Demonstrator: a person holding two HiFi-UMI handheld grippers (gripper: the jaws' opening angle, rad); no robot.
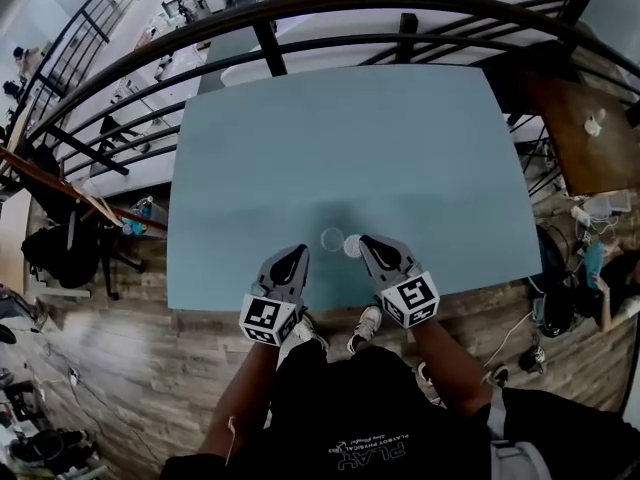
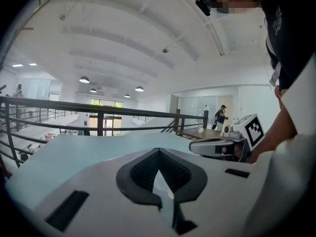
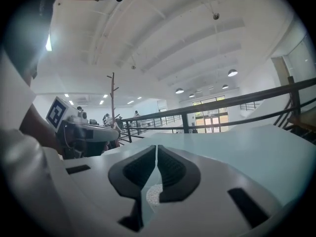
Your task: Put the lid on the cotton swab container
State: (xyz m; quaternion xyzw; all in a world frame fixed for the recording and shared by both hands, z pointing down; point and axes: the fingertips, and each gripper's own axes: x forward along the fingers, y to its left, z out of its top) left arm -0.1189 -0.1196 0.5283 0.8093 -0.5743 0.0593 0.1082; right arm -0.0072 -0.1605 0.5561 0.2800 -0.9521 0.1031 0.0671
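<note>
On the pale blue table [image 1: 350,138], near its front edge, a small round container full of white cotton swabs [image 1: 352,247] stands open. Its clear ring-like lid [image 1: 331,238] lies flat just to the left. My right gripper [image 1: 367,240] is shut and empty, with its tip right beside the container. In the right gripper view the swab heads [image 3: 153,194] show through the slit below the closed jaws [image 3: 156,148]. My left gripper [image 1: 298,252] hovers a little left of the lid and nearer the table's front edge. Its jaws [image 2: 157,153] also look shut with nothing in them.
A dark metal railing [image 1: 300,13] curves behind the table's far edge. A wooden table [image 1: 590,128] with small items stands at the right. The person's shoes [image 1: 366,323] show below the front edge, on a wooden floor.
</note>
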